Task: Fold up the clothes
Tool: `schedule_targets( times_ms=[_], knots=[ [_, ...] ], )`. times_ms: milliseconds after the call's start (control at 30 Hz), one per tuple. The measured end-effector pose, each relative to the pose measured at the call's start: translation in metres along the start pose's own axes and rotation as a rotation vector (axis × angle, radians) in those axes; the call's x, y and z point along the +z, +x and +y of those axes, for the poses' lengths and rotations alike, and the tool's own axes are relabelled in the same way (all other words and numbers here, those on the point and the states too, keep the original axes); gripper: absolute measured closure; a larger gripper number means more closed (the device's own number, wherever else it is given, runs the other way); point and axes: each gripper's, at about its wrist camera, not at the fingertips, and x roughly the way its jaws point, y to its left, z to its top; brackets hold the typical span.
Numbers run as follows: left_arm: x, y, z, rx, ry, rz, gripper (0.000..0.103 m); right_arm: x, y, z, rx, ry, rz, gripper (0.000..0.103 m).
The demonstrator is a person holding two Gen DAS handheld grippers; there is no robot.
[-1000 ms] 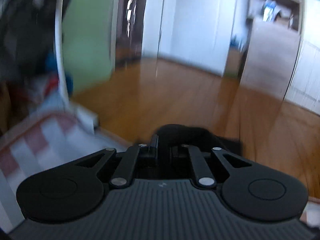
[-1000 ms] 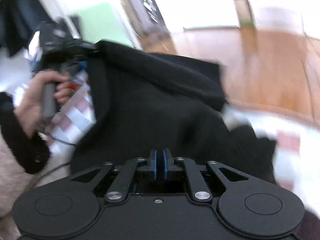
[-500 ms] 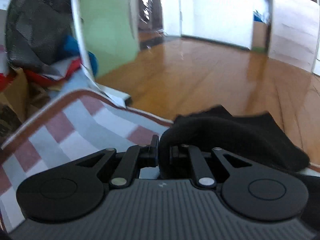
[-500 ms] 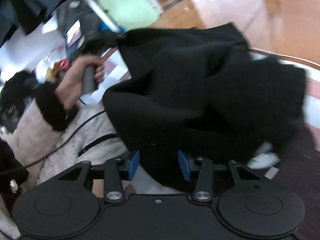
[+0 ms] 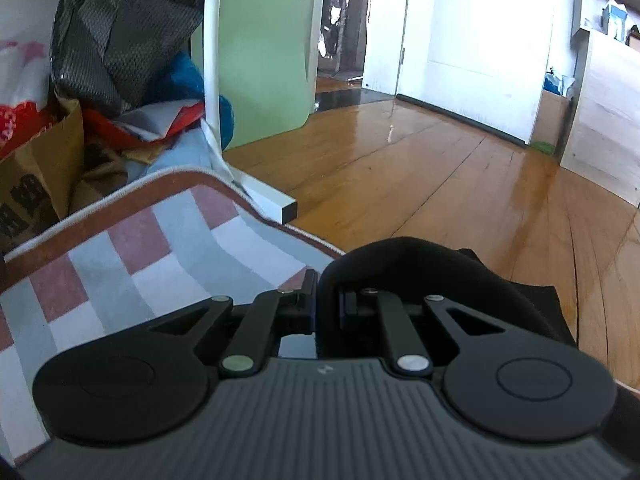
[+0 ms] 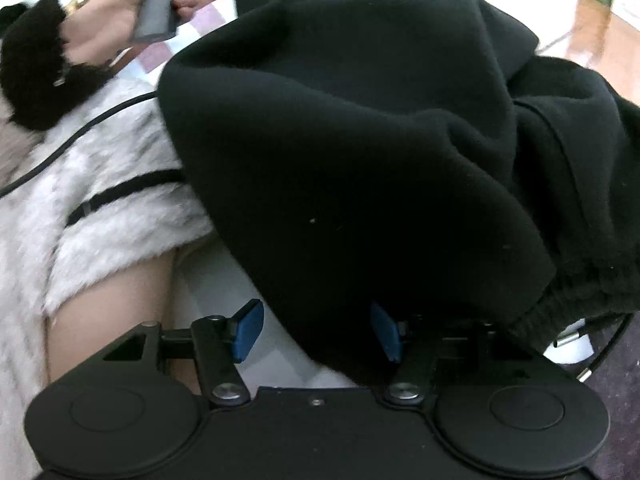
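Right gripper (image 6: 316, 334) has just let go: jaws were shut a second ago, now opening, black garment (image 6: 360, 120) draped loosely between the blue pads (image 6: 249, 330) but not pinched. Left gripper (image 5: 325, 304) stays clenched on a fold of the same garment near the checked rug's (image 5: 132, 260) far edge, by the wooden floor (image 5: 440, 184). Likely one fold laid down, right side free to regrasp. Count: one garment, two grippers, one rug.
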Motion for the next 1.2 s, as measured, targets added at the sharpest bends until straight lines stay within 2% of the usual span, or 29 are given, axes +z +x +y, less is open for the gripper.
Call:
schedule_targets(
  times_ms=[100, 133, 167, 200, 233, 300, 400, 500, 600, 700, 767, 900, 967, 1067, 1133, 1200],
  knots=[
    [0.000, 0.000, 0.000, -0.005, -0.001, -0.007, 0.093, -0.006, 0.007, 0.016, -0.071, -0.122, 0.000, 0.038],
    [0.000, 0.000, 0.000, -0.006, -0.004, -0.008, 0.093, -0.010, 0.008, 0.024, -0.109, -0.174, -0.003, 0.045],
    [0.000, -0.001, 0.000, -0.010, -0.009, -0.008, 0.093, -0.012, 0.004, 0.026, -0.142, -0.194, -0.014, 0.066],
    [0.000, -0.001, 0.000, -0.014, -0.015, -0.010, 0.093, -0.014, 0.001, 0.028, -0.175, -0.213, -0.024, 0.075],
    [0.000, -0.002, 0.001, -0.019, -0.020, -0.011, 0.093, -0.016, -0.002, 0.030, -0.207, -0.231, -0.035, 0.093],
    [0.000, -0.004, 0.001, -0.032, -0.020, -0.017, 0.093, -0.013, -0.023, 0.017, -0.192, -0.137, -0.104, 0.094],
    [0.000, -0.011, 0.000, -0.070, -0.017, -0.032, 0.095, -0.012, -0.071, -0.007, -0.191, -0.001, -0.252, 0.095],
    [0.001, -0.021, -0.009, -0.108, 0.012, -0.054, 0.095, -0.015, -0.118, -0.032, -0.224, 0.129, -0.384, 0.095],
    [-0.002, -0.031, -0.025, -0.107, 0.082, -0.080, 0.095, -0.020, -0.162, -0.043, -0.320, 0.199, -0.516, 0.095],
    [-0.005, -0.051, -0.043, -0.105, 0.189, -0.131, 0.095, -0.011, -0.185, -0.039, -0.473, 0.213, -0.602, 0.095],
    [-0.001, -0.069, -0.048, -0.143, 0.195, -0.155, 0.095, -0.013, -0.204, -0.036, -0.562, 0.209, -0.638, 0.096],
    [0.012, -0.106, -0.050, -0.209, 0.167, -0.188, 0.095, -0.023, -0.244, -0.032, -0.624, 0.250, -0.736, 0.096],
    [0.020, -0.123, -0.048, -0.233, 0.160, -0.206, 0.095, -0.028, -0.267, -0.030, -0.622, 0.284, -0.778, 0.097],
    [0.035, -0.151, -0.046, -0.259, 0.196, -0.274, 0.095, -0.037, -0.298, -0.017, -0.559, 0.317, -0.849, 0.097],
    [0.049, -0.166, -0.051, -0.287, 0.227, -0.319, 0.095, -0.039, -0.316, -0.009, -0.528, 0.301, -0.880, 0.098],
    [0.069, -0.165, -0.060, -0.342, 0.244, -0.317, 0.095, -0.032, -0.328, -0.007, -0.511, 0.279, -0.888, 0.098]
  ],
)
